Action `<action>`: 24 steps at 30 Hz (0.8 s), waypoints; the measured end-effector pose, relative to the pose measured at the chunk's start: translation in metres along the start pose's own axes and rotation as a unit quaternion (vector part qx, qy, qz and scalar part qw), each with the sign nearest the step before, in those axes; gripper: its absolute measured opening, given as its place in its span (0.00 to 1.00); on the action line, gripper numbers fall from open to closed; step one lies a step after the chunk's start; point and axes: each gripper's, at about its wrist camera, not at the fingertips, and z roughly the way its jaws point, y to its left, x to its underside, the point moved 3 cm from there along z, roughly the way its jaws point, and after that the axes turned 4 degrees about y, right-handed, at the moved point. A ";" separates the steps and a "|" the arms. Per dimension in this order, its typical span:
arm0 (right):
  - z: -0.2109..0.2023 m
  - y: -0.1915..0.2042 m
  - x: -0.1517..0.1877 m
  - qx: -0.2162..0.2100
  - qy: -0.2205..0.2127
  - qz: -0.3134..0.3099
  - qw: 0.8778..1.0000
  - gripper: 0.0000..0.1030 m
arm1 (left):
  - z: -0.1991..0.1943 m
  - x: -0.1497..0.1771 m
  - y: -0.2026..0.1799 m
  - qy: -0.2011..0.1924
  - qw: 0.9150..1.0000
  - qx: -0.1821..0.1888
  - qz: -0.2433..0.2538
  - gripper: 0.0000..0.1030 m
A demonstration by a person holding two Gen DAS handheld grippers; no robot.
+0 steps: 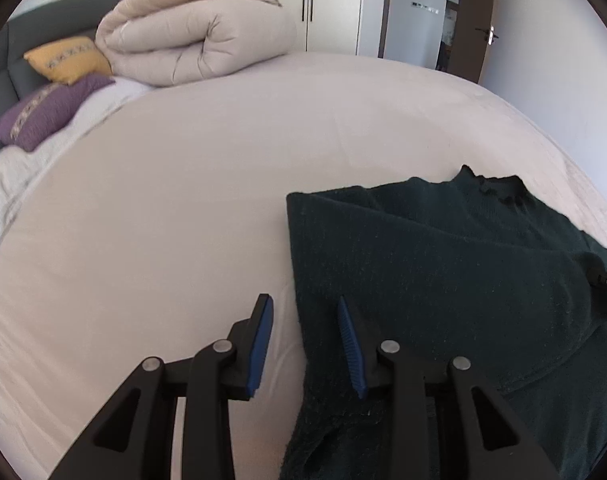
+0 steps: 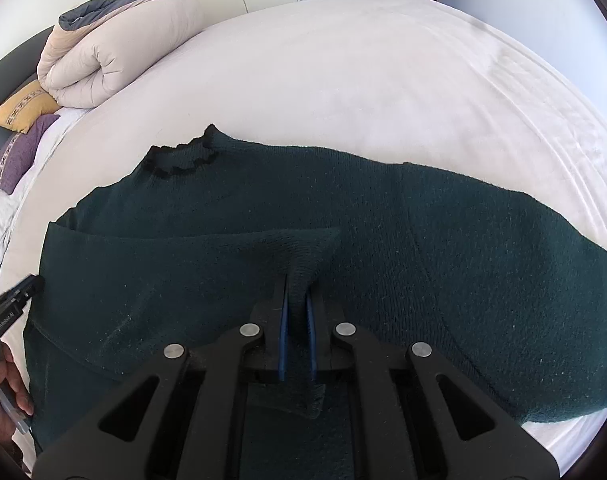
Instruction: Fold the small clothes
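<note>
A dark green knitted sweater [image 1: 443,272] lies spread on the pale bed sheet [image 1: 175,208], its frilled collar [image 2: 179,160] pointing away from me. In the left wrist view my left gripper [image 1: 303,299] stands open astride the sweater's left edge. The right pad [image 1: 351,348] rests over the cloth and the left pad [image 1: 261,344] hangs over bare sheet. In the right wrist view my right gripper [image 2: 297,280] is shut on a raised fold of the sweater [image 2: 463,248] near its middle. The left gripper [image 2: 23,292] shows there at the sweater's left edge, held by a hand [image 2: 3,384].
A rolled beige duvet [image 1: 191,36] lies at the bed's far left, with a yellow pillow [image 1: 67,60] and a purple pillow [image 1: 43,110] against the dark headboard [image 1: 55,16]. White wardrobe doors [image 1: 331,0] and a brown door [image 1: 471,20] stand behind. Bare sheet [image 2: 363,80] stretches beyond the sweater.
</note>
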 end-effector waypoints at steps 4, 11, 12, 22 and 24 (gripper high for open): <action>0.008 -0.003 -0.001 0.003 0.002 0.003 1.000 0.07 | 0.011 0.006 -0.003 0.025 1.000 -0.014 0.011 0.40; -0.004 -0.004 -0.004 0.011 -0.012 0.011 1.000 0.07 | -0.006 0.004 0.000 -0.012 0.999 -0.036 0.006 0.41; -0.010 -0.005 -0.004 0.017 -0.018 0.020 0.999 0.08 | -0.004 0.005 0.000 -0.009 0.999 -0.037 0.008 0.42; -0.023 0.030 0.016 -0.044 -0.029 -0.008 0.999 0.08 | -0.011 0.016 -0.016 -0.013 0.996 -0.079 0.041 0.49; 0.003 0.020 0.024 -0.049 0.017 0.016 0.999 0.08 | -0.004 0.022 -0.026 0.005 0.993 -0.090 0.073 0.54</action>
